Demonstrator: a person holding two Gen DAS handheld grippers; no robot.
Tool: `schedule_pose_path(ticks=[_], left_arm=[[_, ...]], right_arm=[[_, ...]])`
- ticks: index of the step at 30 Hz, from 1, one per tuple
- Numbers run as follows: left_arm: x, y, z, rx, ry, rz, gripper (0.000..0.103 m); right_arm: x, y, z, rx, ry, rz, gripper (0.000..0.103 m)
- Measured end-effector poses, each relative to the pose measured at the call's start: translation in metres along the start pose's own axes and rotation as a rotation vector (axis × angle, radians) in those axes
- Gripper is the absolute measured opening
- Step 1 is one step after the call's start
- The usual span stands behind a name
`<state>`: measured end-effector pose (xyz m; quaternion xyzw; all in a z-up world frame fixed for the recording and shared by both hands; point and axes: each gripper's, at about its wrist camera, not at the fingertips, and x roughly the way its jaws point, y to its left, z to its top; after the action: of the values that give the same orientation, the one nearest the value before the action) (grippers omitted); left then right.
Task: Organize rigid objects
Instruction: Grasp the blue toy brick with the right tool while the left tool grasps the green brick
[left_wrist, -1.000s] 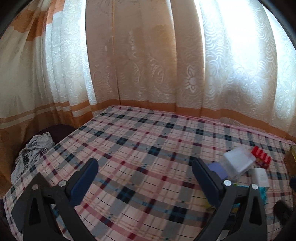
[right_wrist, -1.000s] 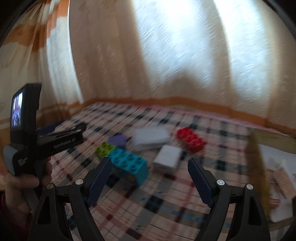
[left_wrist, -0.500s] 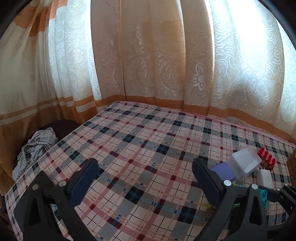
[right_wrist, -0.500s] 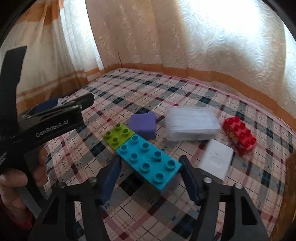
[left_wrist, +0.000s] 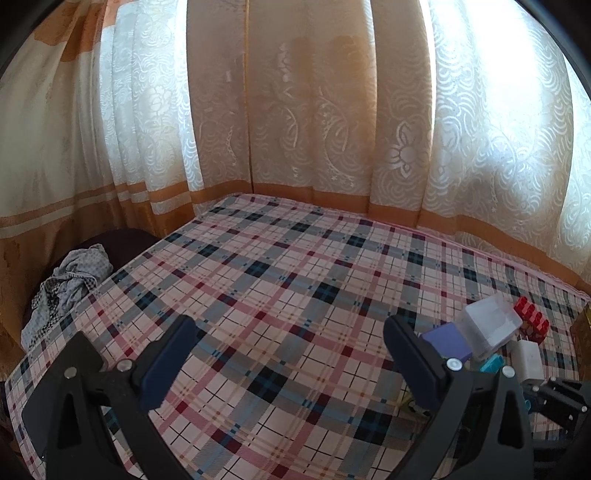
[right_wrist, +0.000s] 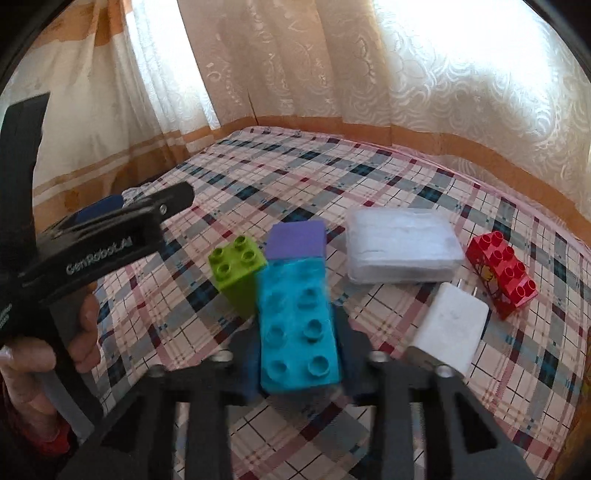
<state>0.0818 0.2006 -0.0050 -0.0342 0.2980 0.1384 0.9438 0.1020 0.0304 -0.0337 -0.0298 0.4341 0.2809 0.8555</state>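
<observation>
A teal eight-stud brick (right_wrist: 299, 328) sits lengthwise between the fingers of my right gripper (right_wrist: 301, 347), whose jaws are closing and press on both its sides. Just beyond it are a green brick (right_wrist: 236, 273) and a purple block (right_wrist: 295, 240). To the right lie a clear plastic box (right_wrist: 402, 247), a white charger (right_wrist: 448, 325) and a red brick (right_wrist: 502, 273). My left gripper (left_wrist: 288, 325) hovers open over bare plaid sheet (left_wrist: 277, 295), with nothing between its fingers. The same pile shows at its lower right: clear box (left_wrist: 491, 325), purple block (left_wrist: 447, 339), red brick (left_wrist: 532, 321).
Patterned curtains (left_wrist: 314, 129) hang around the bed on the far and left sides. A crumpled grey cloth (left_wrist: 66, 284) lies off the bed's left edge. A brown box edge (left_wrist: 581, 328) shows at far right. A hand (right_wrist: 85, 332) holds the left gripper's handle.
The right gripper dropped toward the pile and its jaws closed in on the teal brick, which turned lengthwise between them. The left gripper stayed about where it was, still open.
</observation>
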Motion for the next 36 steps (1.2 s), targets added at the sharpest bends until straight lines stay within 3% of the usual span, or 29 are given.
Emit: schedule_pose_path(ticks=[4,8,11,16,19,22,25,27,31,36], left_arm=[[-0.001,0.0,0.0,-0.003,0.002,-0.017,0.103],[-0.009,-0.005,0.0,0.005,-0.013,-0.113,0.102],[-0.016,-0.02,-0.002,0.071,-0.029,-0.205,0.102],[-0.017,-0.051,-0.011,0.196,0.003,-0.29,0.102],[-0.012,-0.065,-0.015,0.257,0.041,-0.286,0.092],[-0.001,-0.066,-0.015,0.232,0.101,-0.304,0.088],[0.016,-0.068,-0.016,0.223,0.19,-0.304,0.071],[0.022,-0.069,-0.018,0.219,0.23,-0.31,0.067],[0.03,-0.068,-0.021,0.199,0.28,-0.335,0.033],[0.026,-0.053,-0.021,0.118,0.261,-0.336,0.03]], right_arm=[[-0.011,-0.002,-0.005,0.021,-0.039,-0.018,0.034],[-0.04,-0.01,-0.014,0.081,-0.17,-0.032,0.034],[-0.062,-0.014,-0.022,0.105,-0.253,-0.152,0.034],[-0.086,-0.019,-0.035,0.123,-0.309,-0.263,0.034],[-0.098,-0.02,-0.046,0.116,-0.319,-0.287,0.034],[-0.106,-0.019,-0.055,0.115,-0.325,-0.295,0.034],[-0.11,-0.02,-0.057,0.128,-0.331,-0.291,0.034],[-0.109,-0.021,-0.057,0.138,-0.33,-0.288,0.034],[-0.108,-0.023,-0.058,0.153,-0.321,-0.288,0.034],[-0.113,-0.028,-0.059,0.172,-0.346,-0.302,0.034]])
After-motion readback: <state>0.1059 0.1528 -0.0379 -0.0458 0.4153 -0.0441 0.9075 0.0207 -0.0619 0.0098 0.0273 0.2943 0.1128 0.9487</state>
